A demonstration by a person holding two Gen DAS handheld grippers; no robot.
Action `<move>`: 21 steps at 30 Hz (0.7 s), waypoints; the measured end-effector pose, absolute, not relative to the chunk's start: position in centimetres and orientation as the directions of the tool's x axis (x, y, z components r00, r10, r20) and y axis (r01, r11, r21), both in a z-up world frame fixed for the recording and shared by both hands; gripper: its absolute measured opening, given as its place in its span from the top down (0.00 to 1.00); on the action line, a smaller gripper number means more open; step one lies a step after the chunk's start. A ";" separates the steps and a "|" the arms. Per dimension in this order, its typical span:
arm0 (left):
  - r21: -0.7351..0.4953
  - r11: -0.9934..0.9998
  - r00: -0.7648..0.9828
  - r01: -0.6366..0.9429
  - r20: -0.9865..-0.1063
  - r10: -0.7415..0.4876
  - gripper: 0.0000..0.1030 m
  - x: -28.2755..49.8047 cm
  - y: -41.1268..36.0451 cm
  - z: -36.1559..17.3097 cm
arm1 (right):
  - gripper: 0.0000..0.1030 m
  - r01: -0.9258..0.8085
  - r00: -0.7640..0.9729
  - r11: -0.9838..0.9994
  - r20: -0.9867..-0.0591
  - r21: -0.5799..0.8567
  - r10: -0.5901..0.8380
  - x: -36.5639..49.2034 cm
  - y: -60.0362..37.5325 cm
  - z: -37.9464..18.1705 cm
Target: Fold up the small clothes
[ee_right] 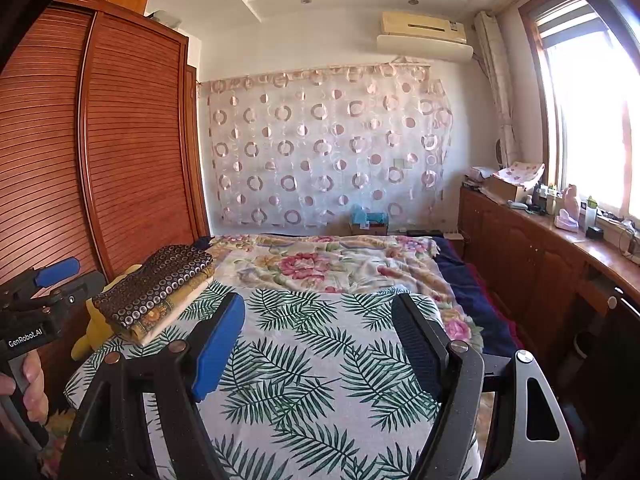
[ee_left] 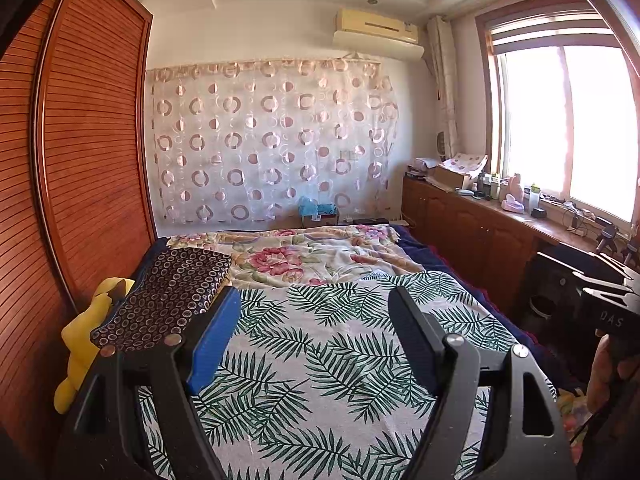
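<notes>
So far we judge some folding done: folded clothes (ee_right: pixel 154 290) sit stacked at ten o'clock on the leaf-print cloth (ee_right: pixel 312 368), while our left gripper (ee_left: pixel 316 336) and right gripper (ee_right: pixel 320 340) hover released, holding nothing.

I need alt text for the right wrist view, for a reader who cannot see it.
The open right gripper hovers over a palm-leaf cloth spread on a bed. A stack of folded clothes lies at left, beside a louvered wooden wardrobe.
</notes>
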State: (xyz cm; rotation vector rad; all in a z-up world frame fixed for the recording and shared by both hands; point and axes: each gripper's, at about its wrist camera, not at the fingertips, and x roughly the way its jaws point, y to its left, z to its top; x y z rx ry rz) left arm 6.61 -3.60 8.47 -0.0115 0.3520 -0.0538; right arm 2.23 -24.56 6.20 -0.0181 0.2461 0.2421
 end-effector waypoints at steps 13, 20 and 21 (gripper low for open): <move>-0.020 0.999 0.938 0.050 -0.342 -0.054 0.25 6.6 -3.7 8.5 | 0.25 -0.243 0.940 0.970 -0.243 0.011 0.238 2.3 -25.1 6.2; -0.021 0.998 0.940 0.051 -0.336 -0.055 0.25 6.6 -3.5 9.4 | 0.25 -0.243 0.940 0.970 -0.243 0.010 0.238 2.2 -25.1 6.2; -0.021 0.999 0.940 0.050 -0.336 -0.054 0.25 6.6 -3.4 9.5 | 0.25 -0.243 0.941 0.970 -0.243 0.011 0.238 2.2 -25.1 6.2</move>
